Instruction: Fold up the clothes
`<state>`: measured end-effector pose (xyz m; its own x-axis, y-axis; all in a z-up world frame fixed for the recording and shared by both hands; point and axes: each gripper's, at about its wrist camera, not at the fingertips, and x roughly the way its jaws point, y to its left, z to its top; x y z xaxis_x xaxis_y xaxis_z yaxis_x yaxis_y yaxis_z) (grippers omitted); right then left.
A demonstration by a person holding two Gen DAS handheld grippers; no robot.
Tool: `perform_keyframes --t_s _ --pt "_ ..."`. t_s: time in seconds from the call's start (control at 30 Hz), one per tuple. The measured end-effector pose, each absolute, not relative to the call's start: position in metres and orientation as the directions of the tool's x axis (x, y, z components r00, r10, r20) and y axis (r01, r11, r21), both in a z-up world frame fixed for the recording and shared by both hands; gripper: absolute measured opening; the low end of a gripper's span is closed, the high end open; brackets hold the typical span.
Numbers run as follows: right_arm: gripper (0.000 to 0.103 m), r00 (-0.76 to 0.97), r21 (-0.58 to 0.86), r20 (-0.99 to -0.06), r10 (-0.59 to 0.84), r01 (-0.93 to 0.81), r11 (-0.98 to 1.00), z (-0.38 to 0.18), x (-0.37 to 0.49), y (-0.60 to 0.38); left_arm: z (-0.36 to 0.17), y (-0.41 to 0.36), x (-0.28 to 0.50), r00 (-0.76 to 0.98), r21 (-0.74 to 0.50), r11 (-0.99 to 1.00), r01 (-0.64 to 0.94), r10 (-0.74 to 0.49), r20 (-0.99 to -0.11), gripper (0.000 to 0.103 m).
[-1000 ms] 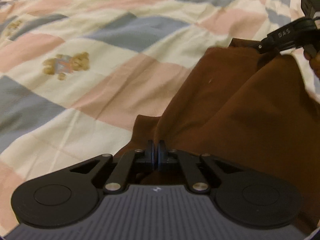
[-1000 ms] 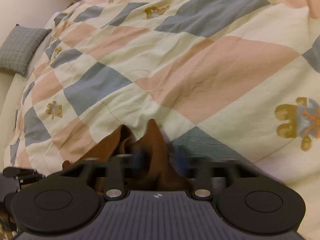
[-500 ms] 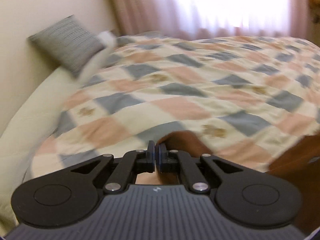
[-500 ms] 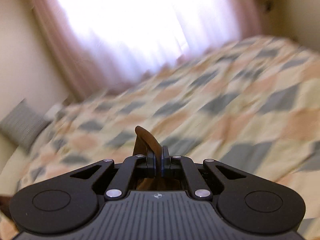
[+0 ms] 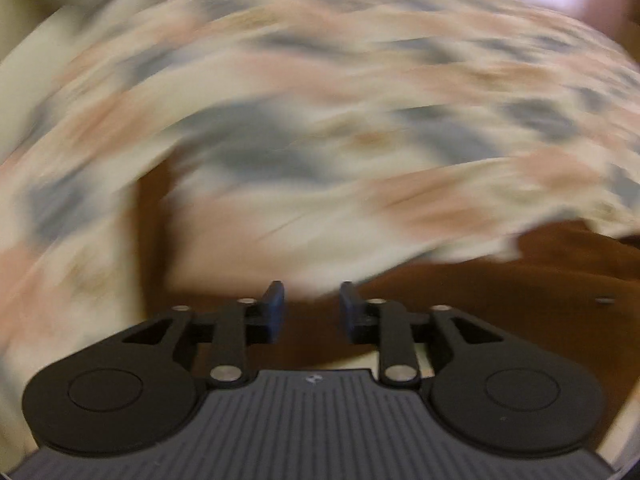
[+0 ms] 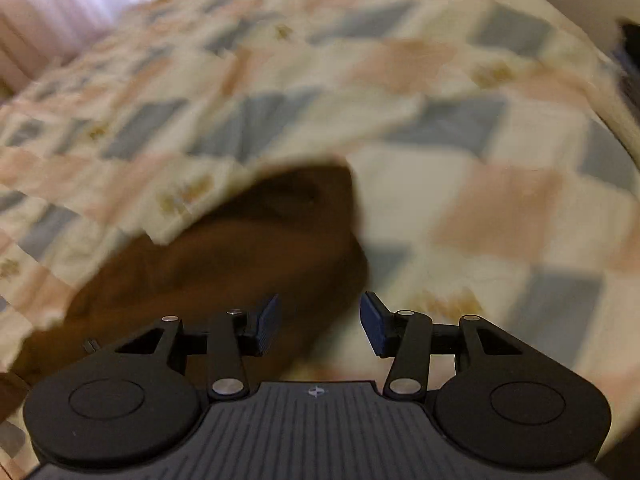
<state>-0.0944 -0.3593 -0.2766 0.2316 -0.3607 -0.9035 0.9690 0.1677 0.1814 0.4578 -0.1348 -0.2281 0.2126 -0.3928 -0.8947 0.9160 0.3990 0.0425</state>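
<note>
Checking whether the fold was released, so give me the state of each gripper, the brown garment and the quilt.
left gripper: open, jaws just opened, nothing pinched between them.
right gripper: open, jaws just opened, nothing pinched.
brown garment: let go, lying on the bed below both grippers; the blur hides how neat the fold is.
checked quilt: spread over the bed, under the garment.

The left gripper (image 5: 311,307) points steeply down, its jaws just opened to a narrow gap with nothing pinched. The right gripper (image 6: 319,322) tilts down too, its jaws freshly parted wider, gripping nothing
</note>
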Motion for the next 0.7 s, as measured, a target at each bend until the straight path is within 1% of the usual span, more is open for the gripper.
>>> perform_keyframes --t_s 0.03,0.07,0.13,0.2,0.27,0.3,0.37,0.4,0.43,0.47,0.5,0.53,0.57,0.6,0.63,0.7 --pt "0.062 0.256 0.176 -0.894 -0.367 0.955 0.238 -0.279 -0.084 -0.374 -0.237 -0.155 0.445 0.168 0.032 0.318 0.947 -0.410 -0.897 0.030" --pt "0.064 0.273 0.154 -0.886 -0.374 0.935 0.318 -0.285 -0.070 -0.389 -0.247 -0.175 0.432 0.124 0.024 0.235 0.972 -0.420 -0.899 0.032" --pt "0.066 0.300 0.097 -0.874 -0.382 0.878 0.469 -0.300 -0.039 -0.416 -0.271 -0.198 0.410 0.090 0.063 0.080 0.995 -0.395 -0.914 0.034" --pt "0.067 0.308 0.031 -0.883 -0.355 0.792 0.610 -0.322 -0.008 -0.440 -0.293 -0.208 0.396 0.093 0.115 -0.039 0.993 -0.355 -0.930 0.035" --pt "0.078 0.300 -0.031 -0.899 -0.320 0.685 0.728 -0.348 0.017 -0.453 -0.308 -0.209 0.393 0.106 0.149 -0.111 0.983 -0.321 -0.941 0.043" --pt "0.078 0.296 -0.049 -0.908 -0.296 0.627 0.777 -0.361 0.027 -0.456 -0.314 -0.207 0.395 0.111 0.159 -0.136 0.978 -0.304 -0.946 0.044" --pt "0.077 0.294 -0.032 -0.930 -0.222 0.534 0.845 -0.386 0.041 -0.457 -0.324 -0.201 0.400 0.122 0.172 -0.181 0.968 -0.261 -0.958 0.047" --pt "0.074 0.294 -0.009 -0.938 -0.181 0.503 0.864 -0.395 0.044 -0.455 -0.327 -0.197 0.404 0.121 0.172 -0.205 0.964 -0.240 -0.963 0.048" --pt "0.055 0.293 0.015 -0.946 -0.141 0.472 0.882 -0.404 0.046 -0.453 -0.335 -0.192 0.406 0.137 0.185 -0.223 0.957 -0.215 -0.967 0.050" --pt "0.019 0.305 0.049 -0.946 -0.106 0.461 0.886 -0.408 0.046 -0.451 -0.343 -0.187 0.409 0.155 0.199 -0.241 0.950 -0.191 -0.969 0.048" --pt "0.008 0.327 0.089 -0.942 -0.076 0.460 0.883 -0.409 0.044 -0.448 -0.349 -0.184 0.413 0.186 0.226 -0.250 0.941 -0.176 -0.967 0.045" --pt "0.000 0.338 0.107 -0.939 -0.068 0.473 0.874 -0.407 0.042 -0.446 -0.358 -0.181 0.418 0.225 0.262 -0.249 0.932 -0.165 -0.960 0.036" --pt "0.000 0.347 0.100 -0.933 -0.092 0.496 0.862 -0.401 0.036 -0.443 -0.362 -0.179 0.423 0.263 0.297 -0.236 0.925 -0.163 -0.951 0.016" --pt "0.000 0.354 0.081 -0.926 -0.131 0.525 0.847 -0.392 0.028 -0.440 -0.364 -0.179 0.426 0.291 0.322 -0.212 0.923 -0.166 -0.942 0.003" --pt "0.000 0.358 0.059 -0.916 -0.178 0.562 0.825 -0.380 0.018 -0.437 -0.363 -0.179 0.429 0.313 0.342 -0.178 0.923 -0.171 -0.934 0.000" --pt "0.000 0.344 -0.016 -0.882 -0.321 0.661 0.751 -0.350 -0.005 -0.428 -0.354 -0.175 0.428 0.328 0.359 -0.143 0.922 -0.202 -0.923 0.000"
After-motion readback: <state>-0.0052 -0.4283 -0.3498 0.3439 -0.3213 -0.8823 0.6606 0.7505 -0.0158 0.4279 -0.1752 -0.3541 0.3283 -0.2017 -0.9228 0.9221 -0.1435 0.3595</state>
